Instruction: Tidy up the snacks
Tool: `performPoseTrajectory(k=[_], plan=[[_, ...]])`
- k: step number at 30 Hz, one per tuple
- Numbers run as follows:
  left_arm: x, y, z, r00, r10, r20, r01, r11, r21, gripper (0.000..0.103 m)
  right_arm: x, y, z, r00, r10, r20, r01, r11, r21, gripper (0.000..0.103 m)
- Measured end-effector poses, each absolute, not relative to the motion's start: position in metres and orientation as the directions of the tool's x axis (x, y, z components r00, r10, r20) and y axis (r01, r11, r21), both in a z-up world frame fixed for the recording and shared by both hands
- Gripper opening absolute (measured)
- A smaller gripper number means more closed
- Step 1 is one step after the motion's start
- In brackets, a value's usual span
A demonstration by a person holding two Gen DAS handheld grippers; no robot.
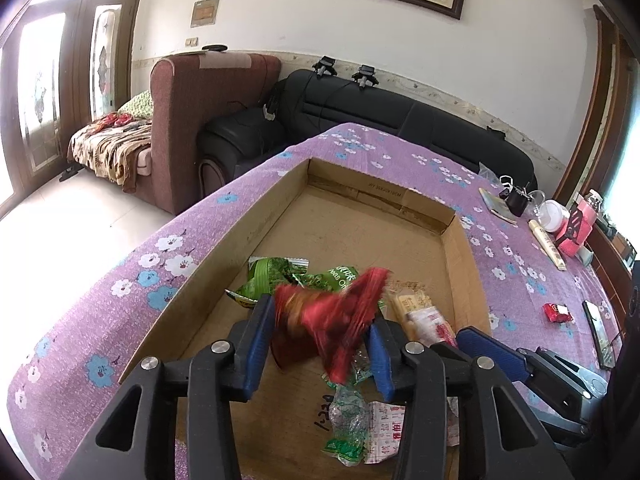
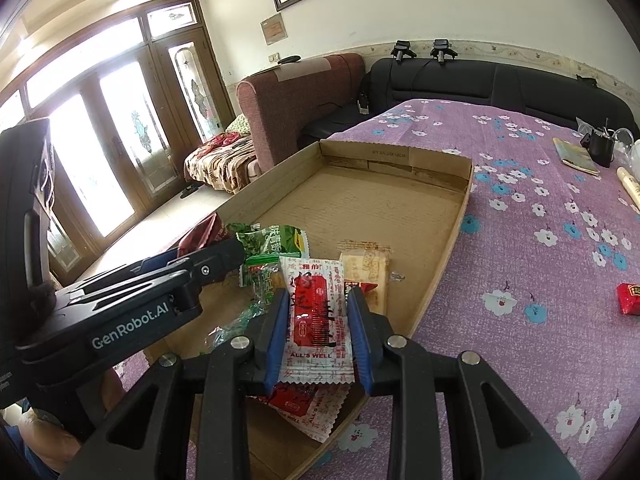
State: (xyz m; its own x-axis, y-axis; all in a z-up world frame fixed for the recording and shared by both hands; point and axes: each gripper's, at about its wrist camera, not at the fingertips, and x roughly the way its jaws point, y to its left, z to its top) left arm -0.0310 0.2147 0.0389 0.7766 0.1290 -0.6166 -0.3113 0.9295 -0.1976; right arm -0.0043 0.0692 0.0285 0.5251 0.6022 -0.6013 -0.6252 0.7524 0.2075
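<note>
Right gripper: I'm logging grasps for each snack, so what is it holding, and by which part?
The right gripper holds a white and red sachet printed ALL'S WELL, its pads pressing on the two long side edges, over the cardboard tray.

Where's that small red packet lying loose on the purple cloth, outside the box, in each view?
Left wrist: small red packet at right, on the cloth beyond the cardboard box right wall.
Right wrist: at the far right edge, partly cut off.
Shared landmark: the box's right wall; the packet lies right of it in both.

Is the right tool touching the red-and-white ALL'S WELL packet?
Touching. In the right wrist view the right tool has both blue fingers pressed against the edges of the red-and-white packet, which hangs between them above the cardboard box.
</note>
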Motion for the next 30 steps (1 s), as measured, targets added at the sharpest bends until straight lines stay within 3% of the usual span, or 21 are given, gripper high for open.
performPoseTrajectory(k=[6, 14, 19, 24, 30], plan=[[-0.042, 0.215, 0.048, 0.815, 0.162, -0.556, -0.32, 0.927, -0.198, 0.065, -0.007, 0.066, 0.035, 0.539, 0.606, -0.585, -0.626, 0.753, 0.204, 0.042], [-0.054, 0.22, 0.057, 0.846, 0.216, -0.487, -0.355, 0.91, -0.213, 0.086, -0.015, 0.043, 0.061, 0.606, 0.598, -0.524, -0.6, 0.776, 0.192, 0.079], [-0.059, 0.211, 0.061, 0.861, 0.234, -0.451, -0.346, 0.92, -0.183, 0.095, -0.027, 0.02, 0.071, 0.627, 0.577, -0.523, -0.593, 0.789, 0.16, 0.093], [-0.063, 0.193, 0.065, 0.877, 0.247, -0.413, -0.32, 0.94, -0.116, 0.102, -0.048, -0.007, 0.057, 0.641, 0.566, -0.518, -0.576, 0.801, 0.162, 0.103], [-0.064, 0.173, 0.067, 0.873, 0.262, -0.411, -0.301, 0.953, -0.031, 0.102, -0.068, -0.02, 0.057, 0.722, 0.548, -0.423, -0.57, 0.817, 0.085, 0.103]])
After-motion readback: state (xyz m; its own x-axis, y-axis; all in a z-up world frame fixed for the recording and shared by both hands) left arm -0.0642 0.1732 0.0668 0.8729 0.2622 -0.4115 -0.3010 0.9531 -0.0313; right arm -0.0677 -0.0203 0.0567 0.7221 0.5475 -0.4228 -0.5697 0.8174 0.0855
